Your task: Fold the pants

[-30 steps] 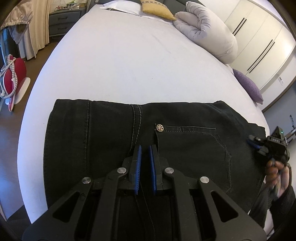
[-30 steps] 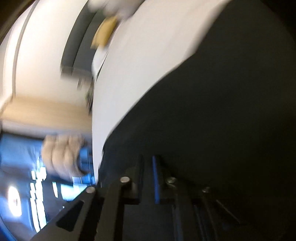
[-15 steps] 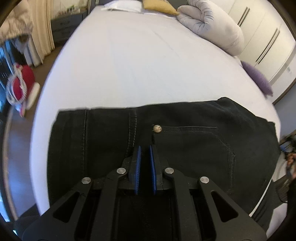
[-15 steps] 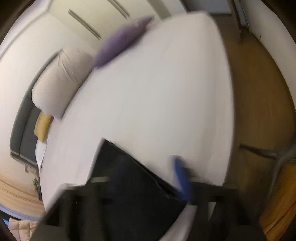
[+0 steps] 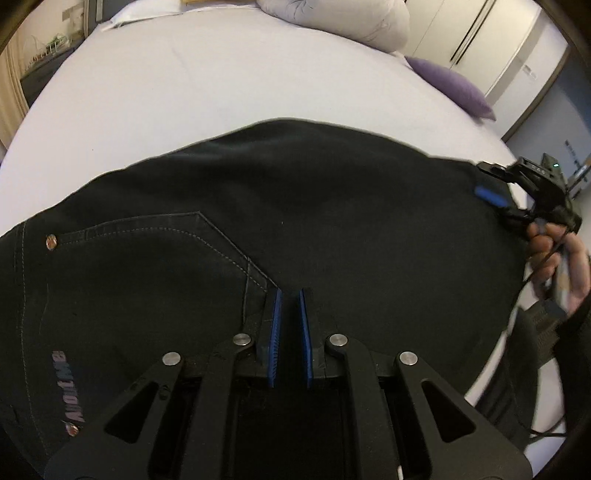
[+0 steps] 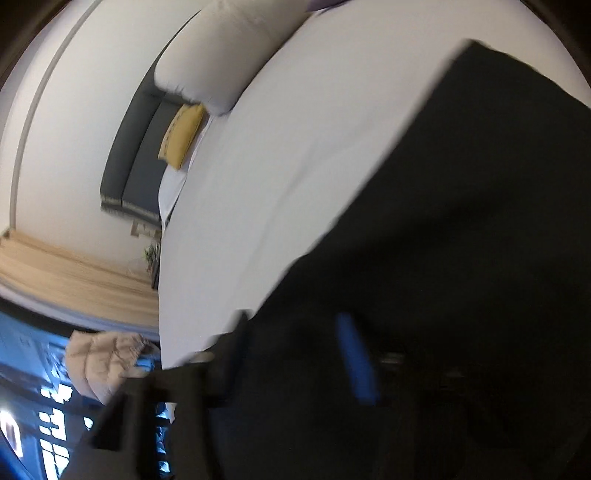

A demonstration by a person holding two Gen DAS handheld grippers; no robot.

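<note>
Black pants (image 5: 332, 206): folded into a broad flat slab on the white bed (image 5: 221, 85), filling the lower half of the left wrist view from nine o'clock to three o'clock. A back pocket (image 5: 147, 266) with grey stitching sits at eight o'clock, a metal rivet (image 5: 51, 242) at its nine o'clock corner, a printed label (image 5: 70, 387) toward seven o'clock

Left gripper (image 5: 290, 295): at six o'clock of its own view, low over the pants just beside the pocket's corner. Blue pads (image 5: 275, 332) stand close together with a thin slit between them, nothing clamped; whether the tips touch the cloth cannot be told

Right gripper (image 5: 495, 199): at three o'clock of the left wrist view, at the far edge of the pants, carried by a hand (image 5: 554, 266) in a dark sleeve (image 5: 576, 350). Jaws are closing, still apart, one blue pad (image 6: 356, 358) showing in the blurred right wrist view with black cloth lying between the fingers; pads not pressing on it as far as the blur allows

Bed surroundings: a large pale bolster pillow (image 5: 340, 18) at twelve o'clock, a purple cushion (image 5: 454, 88) at two o'clock, white wardrobe doors (image 5: 480, 40) beyond it. Right wrist view adds a yellow cushion (image 6: 181, 136) at ten o'clock against a grey headboard (image 6: 136, 162)
</note>
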